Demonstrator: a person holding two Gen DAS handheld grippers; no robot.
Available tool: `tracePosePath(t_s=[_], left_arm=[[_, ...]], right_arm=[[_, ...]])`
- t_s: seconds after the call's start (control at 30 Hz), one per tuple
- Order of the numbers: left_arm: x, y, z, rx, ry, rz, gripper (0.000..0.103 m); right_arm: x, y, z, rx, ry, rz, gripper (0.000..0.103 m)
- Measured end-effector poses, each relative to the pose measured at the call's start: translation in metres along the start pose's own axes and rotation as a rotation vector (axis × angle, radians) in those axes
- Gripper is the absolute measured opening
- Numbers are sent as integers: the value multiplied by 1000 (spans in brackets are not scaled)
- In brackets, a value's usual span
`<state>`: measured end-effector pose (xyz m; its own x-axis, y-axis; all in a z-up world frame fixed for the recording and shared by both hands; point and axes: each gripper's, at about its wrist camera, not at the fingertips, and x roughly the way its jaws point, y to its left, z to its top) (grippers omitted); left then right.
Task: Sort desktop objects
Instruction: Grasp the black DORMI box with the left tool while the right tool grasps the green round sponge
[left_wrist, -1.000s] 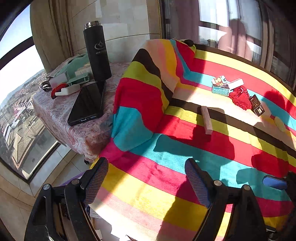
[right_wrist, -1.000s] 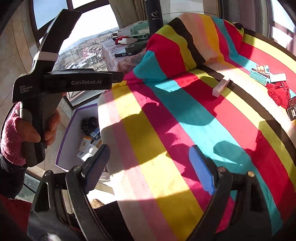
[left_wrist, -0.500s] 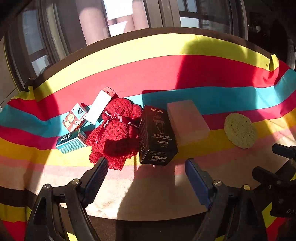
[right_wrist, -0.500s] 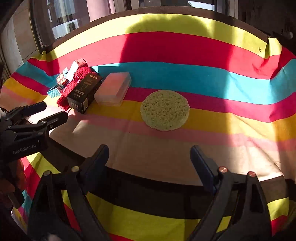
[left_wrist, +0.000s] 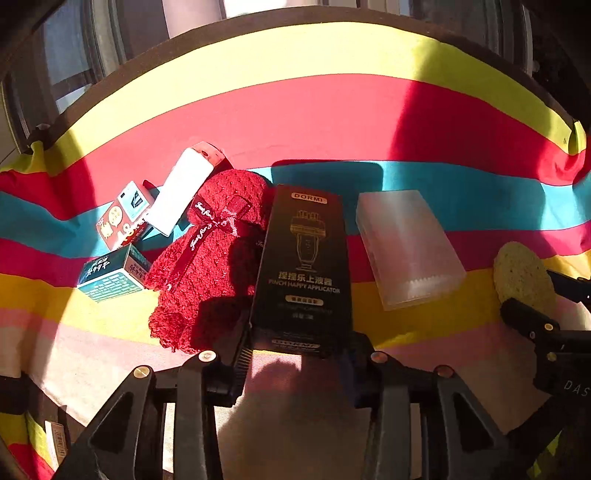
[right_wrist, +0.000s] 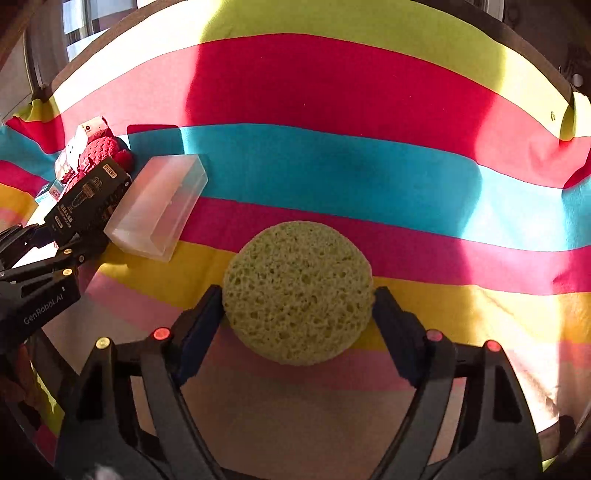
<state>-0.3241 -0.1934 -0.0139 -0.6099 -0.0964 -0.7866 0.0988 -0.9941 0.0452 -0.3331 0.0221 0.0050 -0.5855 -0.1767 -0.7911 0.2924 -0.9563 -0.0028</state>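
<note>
**Both grippers closing on items, striped cloth**

Left wrist: left gripper (left_wrist: 301, 363) jaws closing around near end of black box (left_wrist: 304, 266); pads look right against its sides, so grasping. Box lies flat on striped cloth (left_wrist: 332, 110). Red knit pouch (left_wrist: 210, 254) touches its left side, clear plastic case (left_wrist: 406, 247) just beside on right. 2 small cartons and a white tube left of pouch.

Right wrist: right gripper (right_wrist: 297, 330) jaws closing, round green sponge (right_wrist: 297, 291) between them; pads at its edges, firm contact can't tell. Sponge flat on cloth, near case.
</note>
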Motion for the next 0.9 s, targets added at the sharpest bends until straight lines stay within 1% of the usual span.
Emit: tracePosePath(t_s=[0.03,0.13,0.2,0.3,0.4,0.5,0.67,0.73,0.83,0.9], left_arm=[[-6,6,-7,-22,6,-41,40],[-32,18,-34,-46,-15,-63,40],[-55,25,-55,-62,-32,-91,40],[-91,34,-88,-84,-61,-103,40],[-117,41,-118,-96,-64,-101,40],[-140,46,-147,-118,-59,-103,40],[-166,62,-181,-135,-65,-122,40],[-173,68,-193,-136,-76,-109,40],[-182,73,-212,-121,-64,-99,40],[-181,77,-223,-124,-41,-96,40]], right_arm=[[-8,0,-6,1,-8,20,82],[-33,5,-31,-9,-18,66,82],[-50,10,-50,-19,-21,98,82],[-74,23,-76,-43,-26,129,82],[-96,36,-101,-53,-34,166,82],[-108,58,-118,-67,-42,168,82],[-124,95,-145,-110,-29,191,82],[-129,112,-155,-146,-26,199,82],[-138,128,-171,-176,-27,203,82],[-143,134,-180,-196,-20,213,82]])
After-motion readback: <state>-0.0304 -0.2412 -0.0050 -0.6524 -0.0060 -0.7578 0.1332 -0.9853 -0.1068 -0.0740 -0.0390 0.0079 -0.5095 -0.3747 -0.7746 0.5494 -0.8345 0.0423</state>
